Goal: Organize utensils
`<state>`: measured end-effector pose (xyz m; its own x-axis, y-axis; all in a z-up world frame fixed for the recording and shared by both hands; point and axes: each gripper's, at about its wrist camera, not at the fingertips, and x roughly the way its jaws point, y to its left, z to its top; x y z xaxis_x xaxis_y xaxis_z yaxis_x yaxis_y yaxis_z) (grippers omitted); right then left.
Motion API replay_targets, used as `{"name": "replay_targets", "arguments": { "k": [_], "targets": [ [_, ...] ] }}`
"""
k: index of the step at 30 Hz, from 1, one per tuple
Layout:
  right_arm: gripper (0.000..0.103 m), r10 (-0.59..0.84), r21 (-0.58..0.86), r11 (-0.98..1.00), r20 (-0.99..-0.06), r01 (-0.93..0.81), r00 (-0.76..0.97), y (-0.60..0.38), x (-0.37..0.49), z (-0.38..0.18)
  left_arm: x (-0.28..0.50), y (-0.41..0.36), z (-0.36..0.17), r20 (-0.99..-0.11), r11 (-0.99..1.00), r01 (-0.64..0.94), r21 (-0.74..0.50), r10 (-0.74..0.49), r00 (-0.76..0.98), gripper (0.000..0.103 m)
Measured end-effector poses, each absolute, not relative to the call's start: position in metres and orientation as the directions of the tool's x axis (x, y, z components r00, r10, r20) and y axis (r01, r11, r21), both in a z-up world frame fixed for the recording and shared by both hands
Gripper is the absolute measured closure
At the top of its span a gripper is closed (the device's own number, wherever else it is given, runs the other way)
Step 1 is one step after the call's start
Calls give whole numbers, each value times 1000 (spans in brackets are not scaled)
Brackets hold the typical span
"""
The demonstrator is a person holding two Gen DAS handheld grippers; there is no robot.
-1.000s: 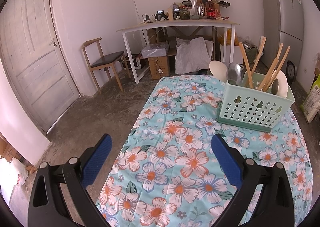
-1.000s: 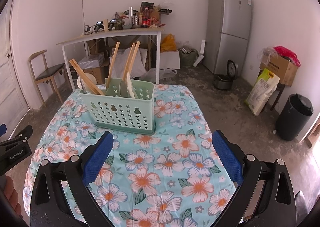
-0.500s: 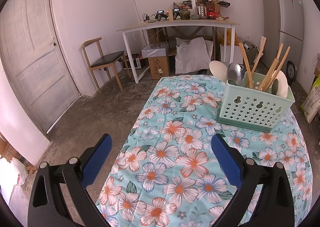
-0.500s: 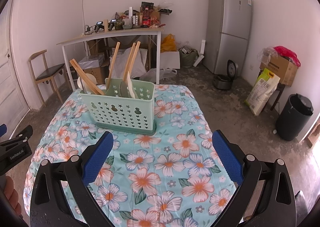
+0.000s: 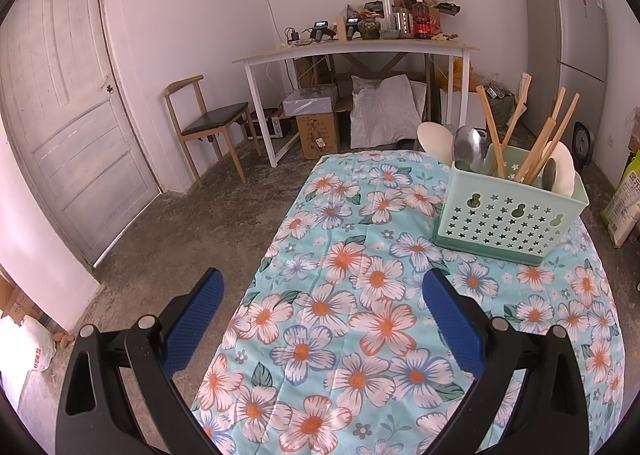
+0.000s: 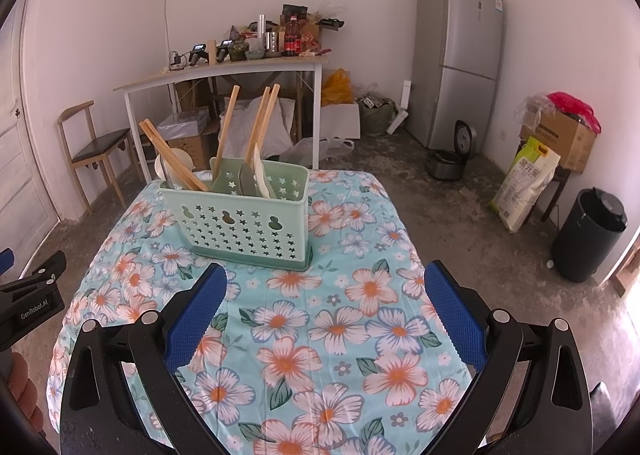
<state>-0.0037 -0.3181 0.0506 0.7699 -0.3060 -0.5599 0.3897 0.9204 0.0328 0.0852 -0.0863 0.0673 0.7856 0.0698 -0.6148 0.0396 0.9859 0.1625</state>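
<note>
Both tongs are held wide apart and empty above the table covered in a turquoise floral cloth (image 6: pixel 340 319). The pale green perforated plastic utensil caddy (image 6: pixel 240 223), filled with wooden chopsticks (image 5: pixel 532 143) and spoons, is seen ahead of the right tongs (image 6: pixel 326 315) and ahead-right of the left tongs (image 5: pixel 322 319)

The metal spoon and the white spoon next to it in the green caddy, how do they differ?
The metal spoon is shiny grey and narrower; the white spoon is matte cream with a broader bowl. The metal spoon stands inside the green caddy at its corner; the white spoon sits further left, and whether it is inside or behind the caddy is unclear. Both stand bowl-up, handles hidden.
</note>
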Motion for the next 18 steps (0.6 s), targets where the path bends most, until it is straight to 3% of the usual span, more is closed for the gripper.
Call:
{"name": "replay_targets", "arguments": {
  "k": [18],
  "targets": [
    [8,-299,48,919,-558,391,774,-320,-6,48,84,-87,67,-612,987,47,153,58,788,6]
  ]
}}
